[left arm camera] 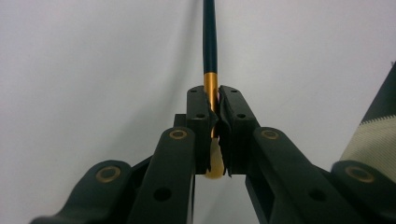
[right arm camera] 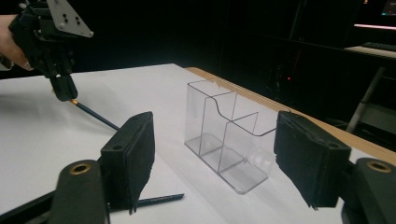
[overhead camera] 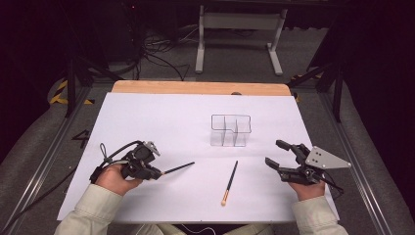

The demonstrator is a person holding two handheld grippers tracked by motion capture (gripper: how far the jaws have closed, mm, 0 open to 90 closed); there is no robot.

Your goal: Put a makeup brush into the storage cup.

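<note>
My left gripper [overhead camera: 157, 173] is shut on the gold-banded eraser end of a dark pencil [overhead camera: 178, 168], whose shaft points right, toward the table's middle. In the left gripper view the pads [left arm camera: 201, 109] clamp the gold band of this pencil [left arm camera: 209, 37]. A second dark pencil [overhead camera: 229, 180] lies loose on the white sheet, its pale end nearest me. A clear divided container [overhead camera: 230, 130] stands upright beyond it. At the right, my right gripper [overhead camera: 275, 153] is open and holds nothing. The right gripper view shows the container [right arm camera: 224, 135], the loose pencil [right arm camera: 161, 199] and the left gripper [right arm camera: 65, 91].
A white sheet [overhead camera: 161, 122] covers the table, with a wooden edge [overhead camera: 195, 88] along the far side. Past it stand a white frame [overhead camera: 240, 39] and floor cables [overhead camera: 156, 54]. Dark stands flank the table on both sides.
</note>
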